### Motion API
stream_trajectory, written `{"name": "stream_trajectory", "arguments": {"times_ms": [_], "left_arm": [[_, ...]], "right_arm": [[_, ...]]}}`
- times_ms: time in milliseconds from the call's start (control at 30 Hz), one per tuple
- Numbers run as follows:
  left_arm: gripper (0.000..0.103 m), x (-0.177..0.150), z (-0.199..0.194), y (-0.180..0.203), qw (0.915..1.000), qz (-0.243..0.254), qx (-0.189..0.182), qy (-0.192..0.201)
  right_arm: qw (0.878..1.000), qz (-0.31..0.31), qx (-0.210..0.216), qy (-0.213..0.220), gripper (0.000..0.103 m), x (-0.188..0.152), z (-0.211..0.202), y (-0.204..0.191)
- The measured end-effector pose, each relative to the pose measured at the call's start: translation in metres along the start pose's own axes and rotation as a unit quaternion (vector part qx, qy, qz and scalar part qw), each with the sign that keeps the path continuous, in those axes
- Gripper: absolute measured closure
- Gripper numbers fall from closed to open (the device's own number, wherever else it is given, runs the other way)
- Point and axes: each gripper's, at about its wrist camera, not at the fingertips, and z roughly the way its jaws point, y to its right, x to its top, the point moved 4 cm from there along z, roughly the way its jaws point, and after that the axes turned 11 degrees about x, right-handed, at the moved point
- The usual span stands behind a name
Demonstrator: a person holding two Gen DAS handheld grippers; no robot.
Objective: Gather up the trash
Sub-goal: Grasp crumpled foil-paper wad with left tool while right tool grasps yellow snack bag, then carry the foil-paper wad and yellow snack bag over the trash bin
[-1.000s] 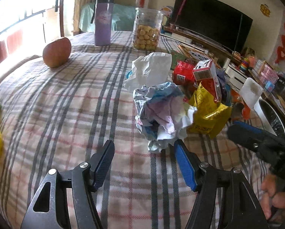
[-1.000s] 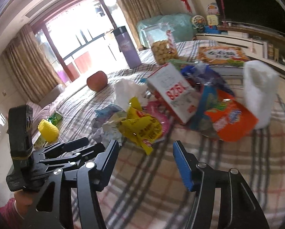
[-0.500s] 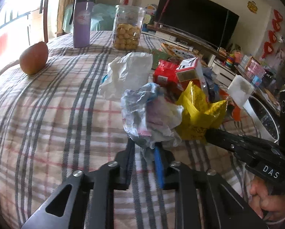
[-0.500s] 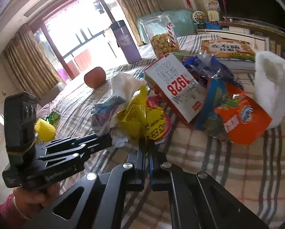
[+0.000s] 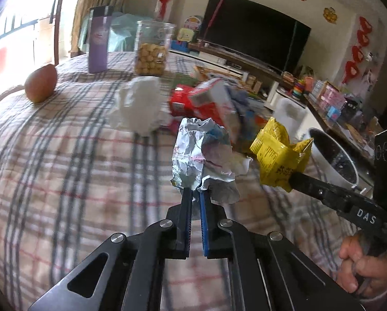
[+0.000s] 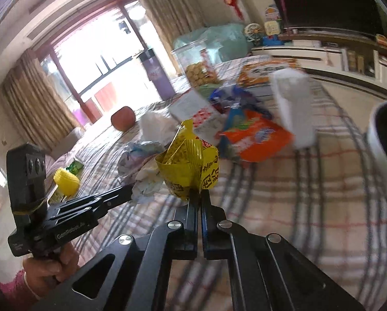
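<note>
My left gripper (image 5: 196, 191) is shut on a crumpled ball of printed paper (image 5: 203, 155) and holds it above the checked tablecloth (image 5: 64, 155). My right gripper (image 6: 199, 194) is shut on a yellow snack wrapper (image 6: 190, 163), also lifted off the cloth. The wrapper (image 5: 278, 155) and right gripper show at the right of the left wrist view. The paper ball (image 6: 141, 165) and left gripper show at the left of the right wrist view. A white bin with a dark inside (image 5: 333, 160) stands at the table's right edge; its rim (image 6: 382, 150) shows in the right wrist view.
More litter lies behind: a white crumpled tissue (image 5: 139, 106), a red and white carton (image 5: 206, 101), an orange snack bag (image 6: 255, 140), a white paper roll (image 6: 294, 106). An apple (image 5: 40, 84), a purple flask (image 5: 98, 40) and a biscuit jar (image 5: 152, 49) stand farther back.
Both grippers closed from open, the left on the paper ball and the right on the yellow wrapper, then lifted them off the cloth and swung toward the bin side.
</note>
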Motion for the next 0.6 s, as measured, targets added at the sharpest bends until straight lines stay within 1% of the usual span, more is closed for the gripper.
{"name": "stream_trajectory", "arguments": {"times_ms": [167, 300, 433, 600], "left_arm": [[0.099, 0.000, -0.006, 0.026, 0.9996, 0.018, -0.022, 0.007], [0.099, 0.000, -0.003, 0.046, 0.9986, 0.031, -0.042, 0.006], [0.099, 0.002, 0.003, 0.066, 0.9973, 0.048, -0.055, 0.002], [0.099, 0.005, 0.004, 0.093, 0.9951, 0.073, -0.066, 0.006]], "right_arm": [[0.999, 0.015, -0.022, 0.022, 0.102, -0.003, -0.033, 0.017], [0.998, 0.022, -0.040, 0.035, 0.102, -0.007, -0.058, 0.028], [0.996, 0.028, -0.061, 0.052, 0.102, -0.010, -0.085, 0.040], [0.994, 0.042, -0.079, 0.069, 0.102, -0.013, -0.110, 0.055]]}}
